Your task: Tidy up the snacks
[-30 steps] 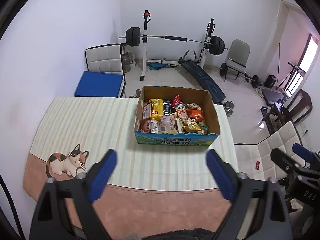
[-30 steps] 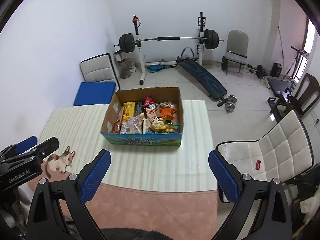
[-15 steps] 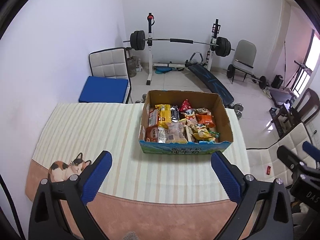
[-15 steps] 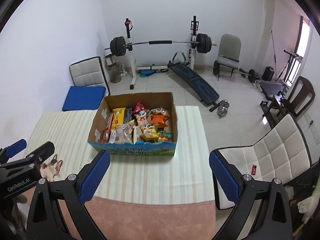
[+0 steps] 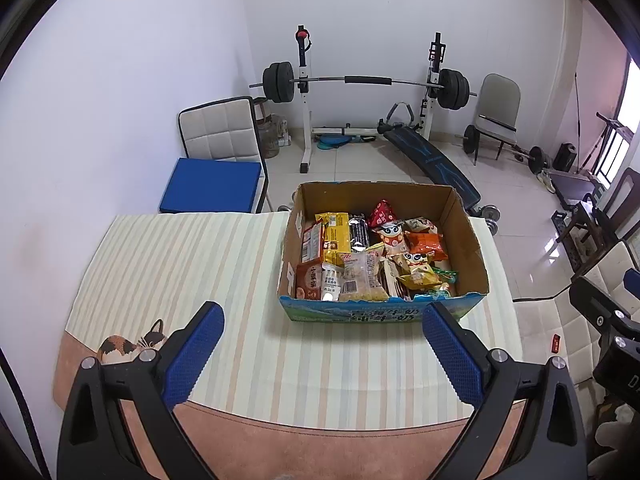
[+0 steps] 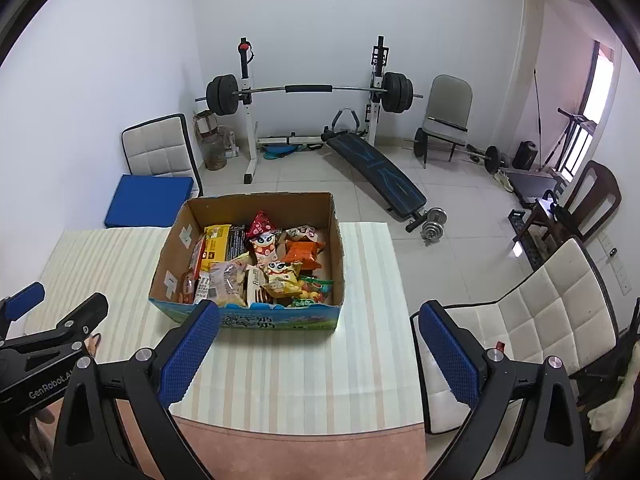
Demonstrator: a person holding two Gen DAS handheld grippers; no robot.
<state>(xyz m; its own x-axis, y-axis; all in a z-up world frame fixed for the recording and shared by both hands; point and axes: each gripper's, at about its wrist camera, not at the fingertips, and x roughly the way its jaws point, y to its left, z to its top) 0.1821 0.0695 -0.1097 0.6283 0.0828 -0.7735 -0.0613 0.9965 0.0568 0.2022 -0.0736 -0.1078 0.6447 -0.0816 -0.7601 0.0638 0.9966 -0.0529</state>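
Our left tool (image 5: 322, 332) and right tool (image 6: 318, 330) both hang released, jaws spread wide and empty, above the bench (image 5: 180, 264) with its striped cloth. The cardboard box (image 5: 474, 240) of snacks (image 5: 360, 256) sits on the bench's far right part. Beyond it we see a tiled floor (image 6: 460, 240), a barbell rack (image 6: 308, 90), a sit-up board (image 6: 376, 176) and padded chairs (image 6: 540, 320).

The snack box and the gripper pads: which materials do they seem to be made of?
The snack box looks like corrugated cardboard: matte brown inner walls, a slightly ragged top rim and a glossy blue-green printed front. The pads on the left gripper seem to be blue rubber or soft plastic, with a fine gridded texture; which one is unclear. The right gripper carries similar pads.
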